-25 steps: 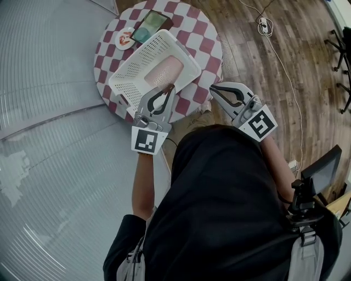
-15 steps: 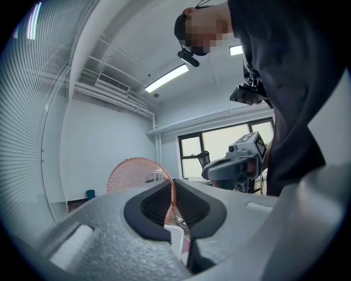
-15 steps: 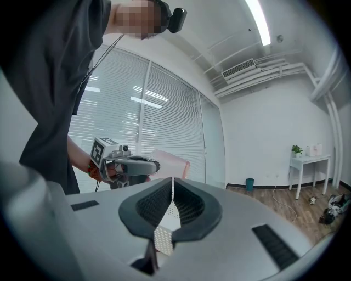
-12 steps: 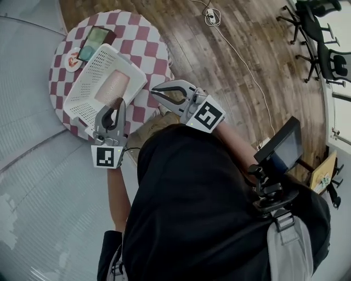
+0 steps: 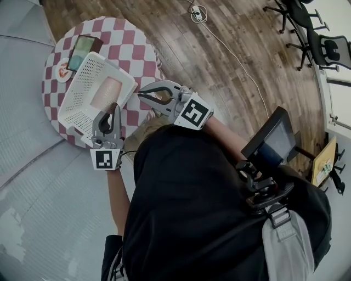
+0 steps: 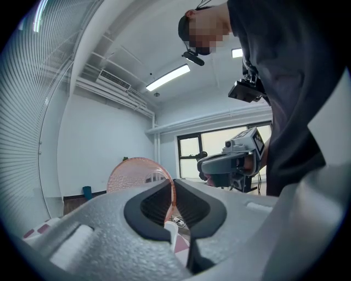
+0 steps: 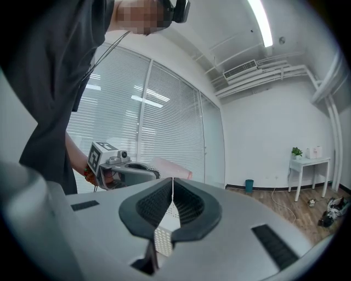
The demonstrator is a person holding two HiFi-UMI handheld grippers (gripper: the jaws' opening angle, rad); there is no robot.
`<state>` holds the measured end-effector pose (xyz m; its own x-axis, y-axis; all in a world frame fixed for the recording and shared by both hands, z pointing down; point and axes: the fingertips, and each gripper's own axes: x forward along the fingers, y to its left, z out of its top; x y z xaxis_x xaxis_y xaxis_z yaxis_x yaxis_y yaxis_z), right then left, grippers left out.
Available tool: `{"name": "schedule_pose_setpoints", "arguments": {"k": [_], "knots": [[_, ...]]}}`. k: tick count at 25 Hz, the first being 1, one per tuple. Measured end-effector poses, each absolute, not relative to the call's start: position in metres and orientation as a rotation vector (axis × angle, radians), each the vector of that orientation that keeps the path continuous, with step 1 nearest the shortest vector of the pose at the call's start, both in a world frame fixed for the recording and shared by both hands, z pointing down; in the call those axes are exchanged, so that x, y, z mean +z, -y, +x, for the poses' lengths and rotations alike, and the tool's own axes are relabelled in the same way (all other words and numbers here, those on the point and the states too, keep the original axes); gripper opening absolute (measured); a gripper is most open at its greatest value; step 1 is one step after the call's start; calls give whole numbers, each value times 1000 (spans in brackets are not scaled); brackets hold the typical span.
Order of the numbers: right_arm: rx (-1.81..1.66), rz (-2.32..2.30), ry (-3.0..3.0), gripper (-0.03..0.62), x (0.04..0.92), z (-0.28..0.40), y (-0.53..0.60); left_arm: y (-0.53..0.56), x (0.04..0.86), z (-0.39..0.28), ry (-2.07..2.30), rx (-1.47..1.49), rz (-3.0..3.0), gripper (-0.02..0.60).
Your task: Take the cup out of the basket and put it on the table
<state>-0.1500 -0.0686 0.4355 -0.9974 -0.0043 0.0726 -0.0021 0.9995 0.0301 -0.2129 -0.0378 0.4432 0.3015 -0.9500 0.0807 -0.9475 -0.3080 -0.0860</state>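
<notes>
A pale pink cup lies on its side in a white perforated basket on the round checkered table. My left gripper reaches up from the near side, shut on the cup's thin rim. In the left gripper view the pink cup rises just past the left gripper, its wall pinched between the pads. My right gripper is at the basket's near right corner. There, the right gripper is shut on the white basket wall.
A dark phone with a green screen and a small red-and-white plate lie on the table beyond the basket. A cable and power strip lie on the wooden floor. Office chairs stand far right.
The head view has swung, putting the table further left. My right gripper has closed the gap to the basket's near right corner. The left gripper stays at the cup.
</notes>
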Motion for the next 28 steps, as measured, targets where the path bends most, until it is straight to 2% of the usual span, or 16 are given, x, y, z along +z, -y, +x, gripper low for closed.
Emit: {"name": "schedule_pose_setpoints", "arguments": {"k": [15, 28], "knots": [[50, 41, 3036, 14, 457, -150, 72, 40, 480, -200, -1840, -229, -2571, 18], [-23, 81, 3073, 12, 456, -162, 77, 48, 490, -199, -1894, -153, -2544, 19]]}}
